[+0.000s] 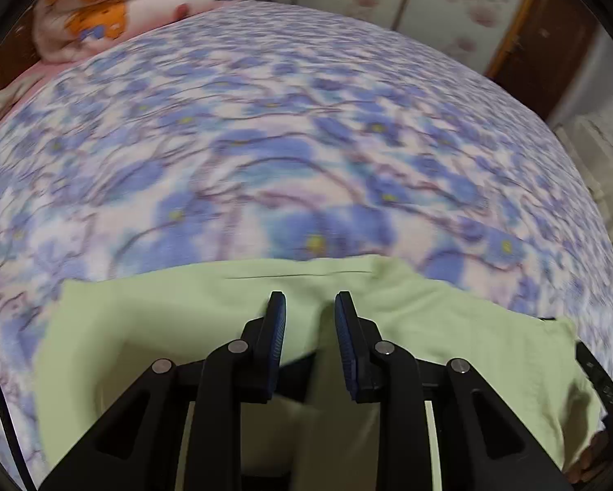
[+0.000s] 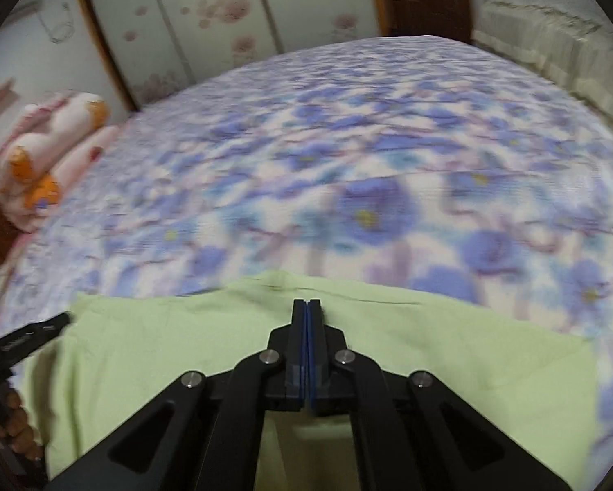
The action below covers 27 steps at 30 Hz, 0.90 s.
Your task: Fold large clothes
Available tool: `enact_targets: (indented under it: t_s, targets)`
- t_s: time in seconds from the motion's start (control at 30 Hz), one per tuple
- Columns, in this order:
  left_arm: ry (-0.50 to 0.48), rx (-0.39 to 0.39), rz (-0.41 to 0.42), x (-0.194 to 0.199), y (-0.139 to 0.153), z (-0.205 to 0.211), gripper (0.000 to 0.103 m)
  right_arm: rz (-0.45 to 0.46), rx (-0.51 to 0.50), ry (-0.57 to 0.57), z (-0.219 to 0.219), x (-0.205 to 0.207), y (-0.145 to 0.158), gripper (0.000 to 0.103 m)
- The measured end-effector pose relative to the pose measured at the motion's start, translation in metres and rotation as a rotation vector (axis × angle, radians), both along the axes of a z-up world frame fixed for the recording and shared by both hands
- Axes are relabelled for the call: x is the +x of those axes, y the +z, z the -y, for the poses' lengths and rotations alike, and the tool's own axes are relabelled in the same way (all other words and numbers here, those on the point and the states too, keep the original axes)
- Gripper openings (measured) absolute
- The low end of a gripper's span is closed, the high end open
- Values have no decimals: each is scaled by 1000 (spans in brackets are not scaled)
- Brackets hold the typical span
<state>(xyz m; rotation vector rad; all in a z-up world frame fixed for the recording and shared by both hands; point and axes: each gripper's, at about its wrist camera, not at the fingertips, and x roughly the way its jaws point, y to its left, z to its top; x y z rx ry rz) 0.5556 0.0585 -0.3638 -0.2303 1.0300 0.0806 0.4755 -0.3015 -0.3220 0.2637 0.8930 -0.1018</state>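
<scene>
I see the pale green garment [image 1: 449,327] lying at the near edge of the flowered bedspread [image 1: 265,143]. My left gripper [image 1: 309,307] looks to pinch a raised fold, though blur hides contact; my right gripper [image 2: 307,307] is pressed together, with no cloth visibly between. The cloth looks light, limp and slippery, so I'd take hold at hems or corners.

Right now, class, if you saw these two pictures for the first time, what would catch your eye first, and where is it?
A pale green cloth garment fills the near edge of both views, spread on a blue-flowered bedspread. Over it, the left gripper has a fold of cloth between its blue pads, while the right gripper is shut. A pink-and-orange folded quilt lies at the bed's far left.
</scene>
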Motion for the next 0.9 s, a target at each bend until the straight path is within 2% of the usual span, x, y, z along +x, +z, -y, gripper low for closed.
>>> enact_targets:
  t_s: [0.07,0.17,0.33,0.47,0.5,0.6,0.7,0.9]
  targets:
    - [27,33,-5,-3,2,-12,22,6,-6,-38,16,-7,7,0]
    - [56,29,-20,-11,9,-31,17,14,-53,-69,34,-20,26,0]
    - [44,16,5,-44,45,-47,16,47,-63,-81,44,-54,65,0]
    - [-4,11,35,-77,77,-49,16,96,-57,-53,35,-94,100,0]
    - [-17,9,42,-88,86,-49,16,107,-49,-45,31,-106,108,3]
    - [-44,2,64,-120,108,-49,17,108,-29,-37,19,-139,123,3]
    - [-70,3,58,-153,124,-48,20,103,-34,-35,6,-175,133,3]
    - [-124,-11,14,-221,138,-45,28,98,-10,-25,-20,-253,139,5]
